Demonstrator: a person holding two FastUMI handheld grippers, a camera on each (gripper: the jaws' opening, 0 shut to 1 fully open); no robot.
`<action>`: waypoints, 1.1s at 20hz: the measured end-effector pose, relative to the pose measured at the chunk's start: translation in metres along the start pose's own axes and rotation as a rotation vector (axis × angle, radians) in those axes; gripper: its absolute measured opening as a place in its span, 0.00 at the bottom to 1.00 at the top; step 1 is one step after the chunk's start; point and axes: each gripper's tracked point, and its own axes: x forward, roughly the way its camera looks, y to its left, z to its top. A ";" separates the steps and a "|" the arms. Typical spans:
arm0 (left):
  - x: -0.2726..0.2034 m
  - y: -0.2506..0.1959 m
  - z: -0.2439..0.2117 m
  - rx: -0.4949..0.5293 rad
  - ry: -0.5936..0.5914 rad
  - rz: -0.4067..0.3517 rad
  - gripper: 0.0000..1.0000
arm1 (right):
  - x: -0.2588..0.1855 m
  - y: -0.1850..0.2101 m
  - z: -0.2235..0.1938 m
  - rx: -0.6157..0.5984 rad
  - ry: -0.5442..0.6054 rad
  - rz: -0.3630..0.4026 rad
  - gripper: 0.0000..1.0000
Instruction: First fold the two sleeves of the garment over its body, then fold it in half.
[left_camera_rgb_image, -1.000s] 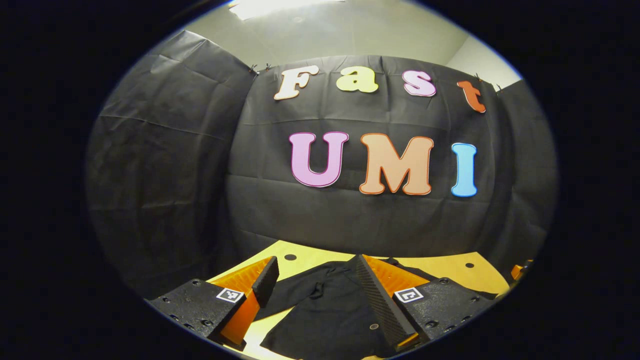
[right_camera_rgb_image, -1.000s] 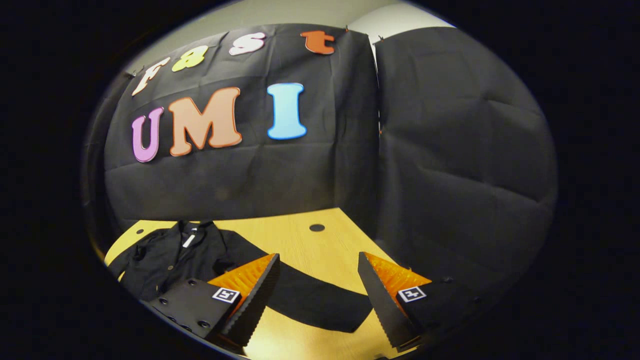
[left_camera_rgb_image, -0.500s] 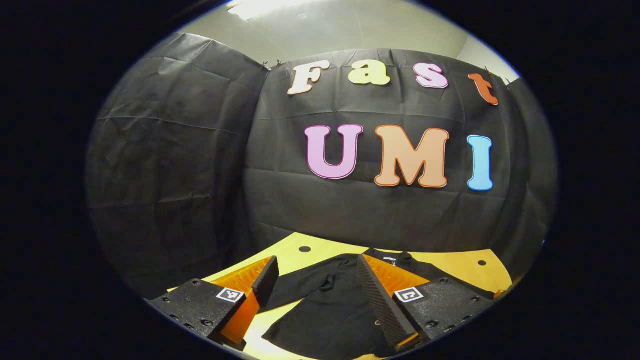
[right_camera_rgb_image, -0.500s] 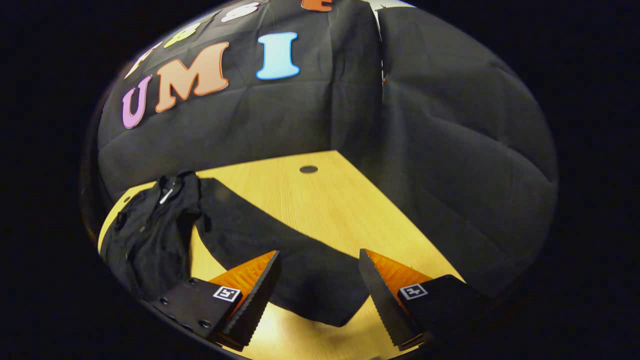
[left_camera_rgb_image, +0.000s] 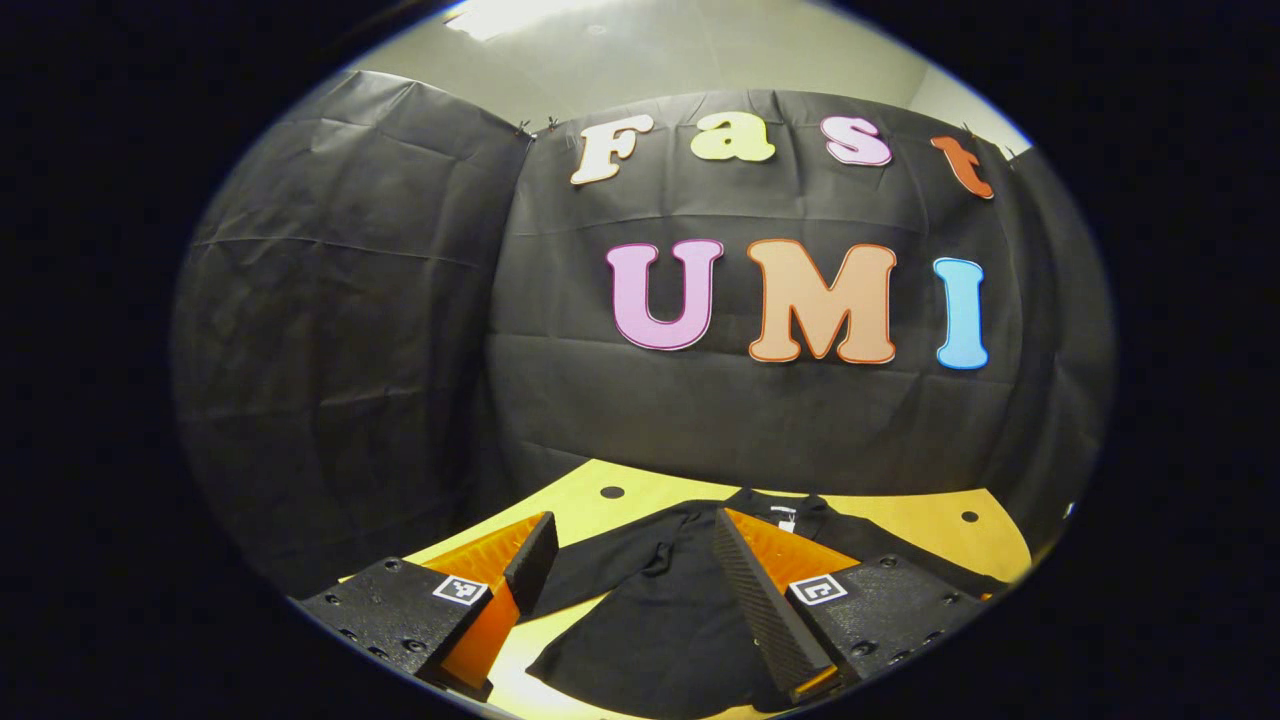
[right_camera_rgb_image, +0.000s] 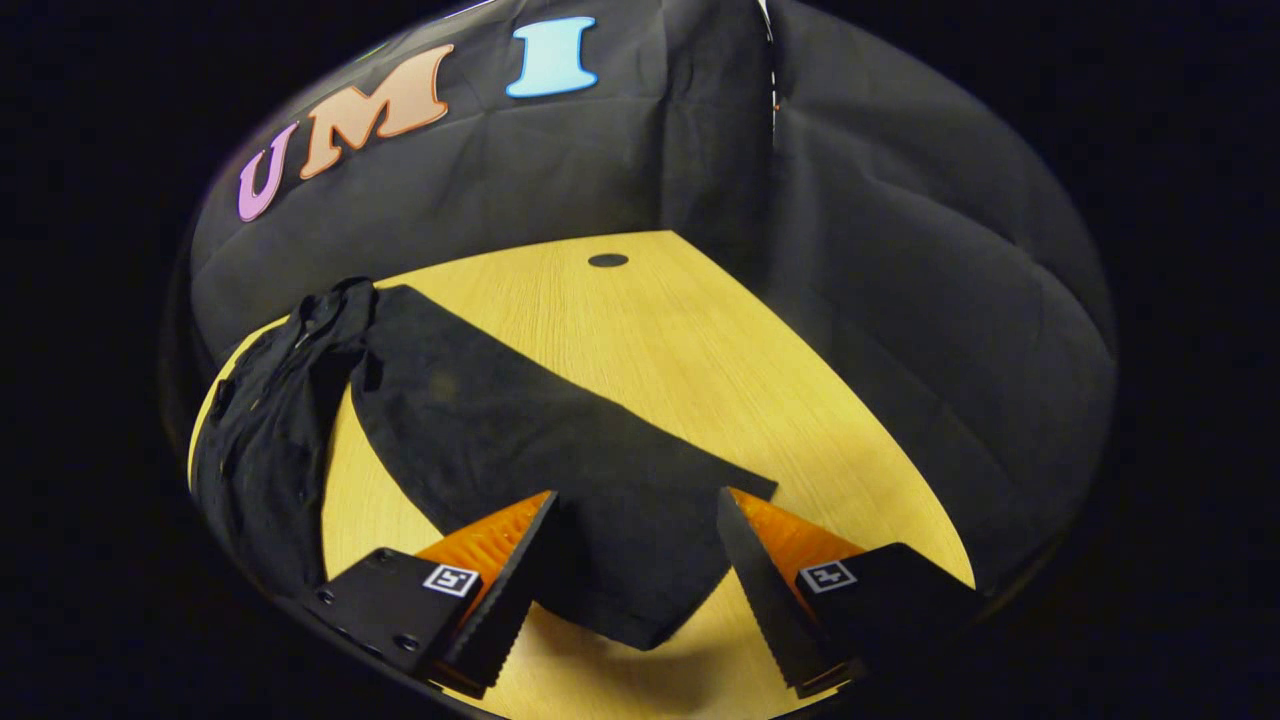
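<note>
Fingers of right gripper spread wide over sleeve, left gripper likewise gaping above garment, wooden table.

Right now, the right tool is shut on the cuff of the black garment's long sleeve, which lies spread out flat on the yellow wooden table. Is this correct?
Not quite. The right tool is open, its two fingers standing apart on either side of the cuff of the black garment's long sleeve, not pressing on it. The sleeve does lie spread out flat on the yellow wooden table. The right gripper view shows this.

Left claw spread above garment on table.
</note>
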 end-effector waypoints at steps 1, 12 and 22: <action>0.000 -0.001 0.000 0.002 0.002 -0.004 0.92 | -0.001 0.000 0.001 0.000 -0.009 0.001 1.00; 0.010 -0.013 -0.010 -0.015 0.025 -0.046 0.93 | 0.006 0.006 0.002 0.041 -0.004 0.005 0.55; 0.010 -0.003 -0.014 -0.034 0.035 -0.019 0.92 | 0.003 0.023 0.001 0.011 0.033 0.024 0.03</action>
